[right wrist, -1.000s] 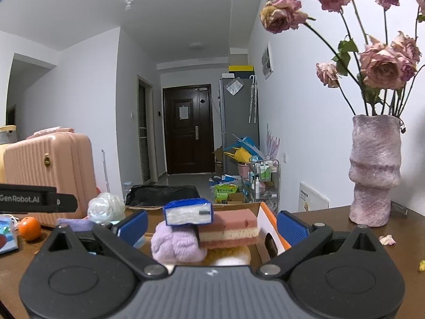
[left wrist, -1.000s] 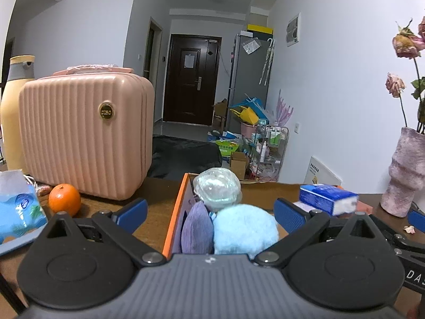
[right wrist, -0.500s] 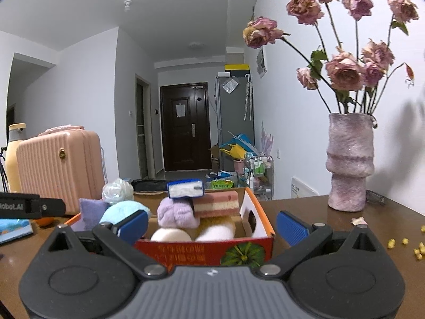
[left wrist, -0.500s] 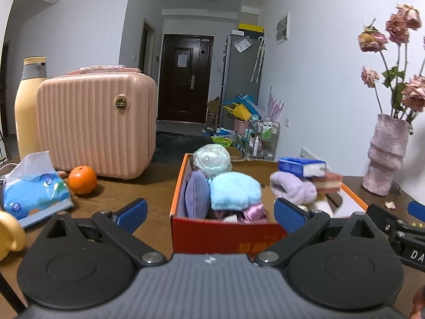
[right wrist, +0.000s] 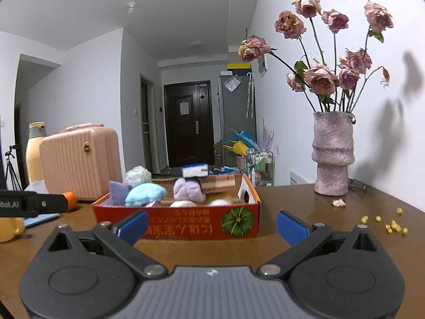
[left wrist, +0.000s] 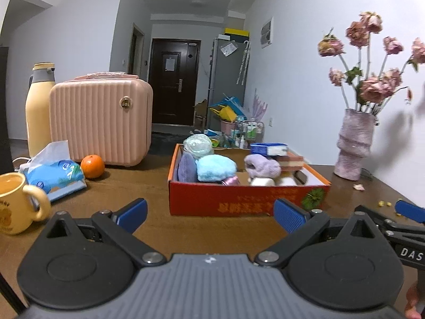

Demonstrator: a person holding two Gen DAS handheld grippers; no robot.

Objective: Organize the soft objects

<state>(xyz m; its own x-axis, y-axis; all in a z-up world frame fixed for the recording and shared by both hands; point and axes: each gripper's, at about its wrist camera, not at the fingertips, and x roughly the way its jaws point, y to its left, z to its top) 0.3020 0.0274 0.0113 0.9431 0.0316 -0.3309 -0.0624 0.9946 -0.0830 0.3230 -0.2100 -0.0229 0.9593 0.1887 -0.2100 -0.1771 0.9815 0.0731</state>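
A red cardboard box stands on the brown table. It holds several soft things: a light blue plush, a purple plush, a pale green ball, a purple pad, a pink layered sponge and a blue-white sponge. My left gripper is open and empty, in front of the box. My right gripper is open and empty, also in front of the box.
Left of the box are an orange, a blue tissue pack, a yellow mug, a pink case and a yellow bottle. A vase of dried roses stands to the right, with yellow crumbs nearby.
Both grippers have pulled back from above the box toward the table's near side. The box now shows whole in front of them. Both stay open and empty.
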